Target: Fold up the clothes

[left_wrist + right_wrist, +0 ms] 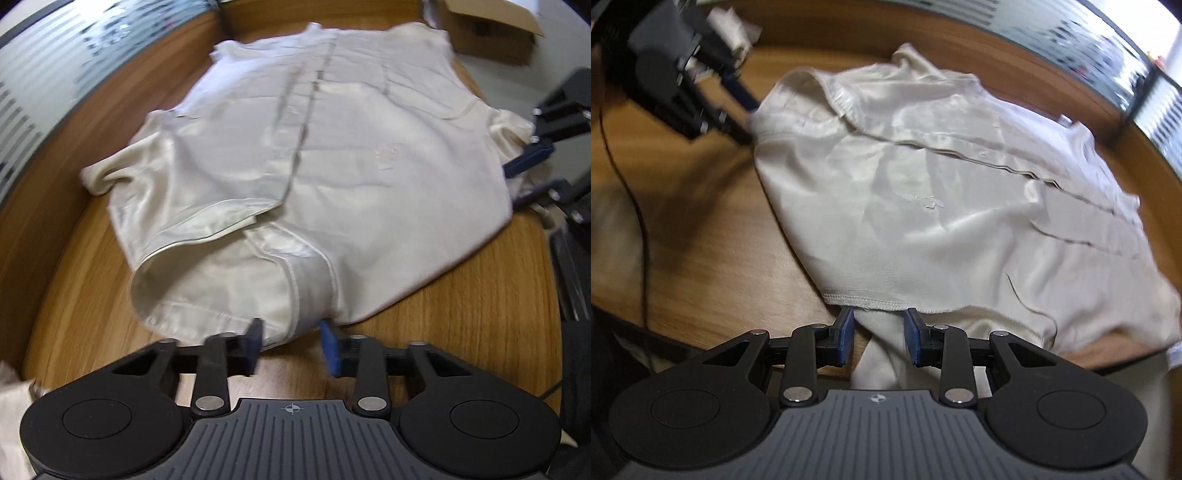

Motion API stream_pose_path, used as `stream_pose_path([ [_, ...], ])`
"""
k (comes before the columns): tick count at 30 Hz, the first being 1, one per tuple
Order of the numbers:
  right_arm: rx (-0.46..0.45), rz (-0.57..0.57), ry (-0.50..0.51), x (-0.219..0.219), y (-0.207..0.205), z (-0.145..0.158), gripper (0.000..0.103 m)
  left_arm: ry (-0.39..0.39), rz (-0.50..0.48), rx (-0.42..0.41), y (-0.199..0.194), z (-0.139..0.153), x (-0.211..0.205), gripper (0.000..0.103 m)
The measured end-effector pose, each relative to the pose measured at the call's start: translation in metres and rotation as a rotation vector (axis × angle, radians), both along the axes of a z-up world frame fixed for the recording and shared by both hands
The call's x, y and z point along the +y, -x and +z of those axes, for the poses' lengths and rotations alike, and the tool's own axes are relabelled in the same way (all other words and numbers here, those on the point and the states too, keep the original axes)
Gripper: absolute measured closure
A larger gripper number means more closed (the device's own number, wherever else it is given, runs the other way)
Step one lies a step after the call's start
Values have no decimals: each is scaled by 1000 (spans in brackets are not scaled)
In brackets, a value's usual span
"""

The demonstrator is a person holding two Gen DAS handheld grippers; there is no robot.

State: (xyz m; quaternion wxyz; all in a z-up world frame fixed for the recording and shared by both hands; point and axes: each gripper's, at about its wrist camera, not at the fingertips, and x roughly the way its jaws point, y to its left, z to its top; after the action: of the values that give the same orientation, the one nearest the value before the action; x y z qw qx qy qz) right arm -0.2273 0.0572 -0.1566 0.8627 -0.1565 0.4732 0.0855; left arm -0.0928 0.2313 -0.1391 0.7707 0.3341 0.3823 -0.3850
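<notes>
Both grippers' parted jaws straddle the shirt (332, 166) edges.

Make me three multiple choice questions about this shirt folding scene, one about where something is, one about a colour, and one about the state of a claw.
1. Where is the cardboard box?
A. On the shirt
B. At the far end of the table, beyond the shirt
C. Between the left claw's pads

2. What colour are the claw pads?
A. Red
B. Blue
C. Yellow

3. How does the left claw stand?
A. Shut tight with nothing in it
B. Open, with a part of the shirt's edge between its pads
C. Gripping the box

Answers:
1. B: the cardboard box sits past the far edge of the shirt on the table.
2. B: the pads are blue.
3. B: the left claw shows a wide gap with cloth in it.
</notes>
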Motion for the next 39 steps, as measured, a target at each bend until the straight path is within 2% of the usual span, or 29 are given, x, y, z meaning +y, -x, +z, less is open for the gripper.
stream_pose_path([
  [1,7,12,10,0,-2,0,96,13,9,12,-6,2,0,91],
  [4,-5,32,18,-4,-8,9,102,51,36,47,-22,7,-1,95],
  [10,-42,4,-9,-28,-41,30,102,123,118,124,-61,16,-9,96],
  [16,-6,-85,-12,-61,-86,19,102,107,181,153,-91,10,-27,95],
  [18,13,-116,6,-69,-95,13,99,100,182,153,-94,7,-32,94],
  [19,14,-132,9,-72,-97,12,91,99,183,151,-95,7,-33,94],
  [20,8,-149,2,-75,-97,14,87,103,185,156,-96,7,-32,94],
  [24,-29,-163,-80,-75,-83,34,86,118,196,174,-97,6,-29,94],
  [31,-44,-16,-147,-31,-69,42,86,126,216,197,-98,3,-22,90],
  [39,-20,139,-15,15,-79,12,86,135,225,198,-97,4,-19,89],
])
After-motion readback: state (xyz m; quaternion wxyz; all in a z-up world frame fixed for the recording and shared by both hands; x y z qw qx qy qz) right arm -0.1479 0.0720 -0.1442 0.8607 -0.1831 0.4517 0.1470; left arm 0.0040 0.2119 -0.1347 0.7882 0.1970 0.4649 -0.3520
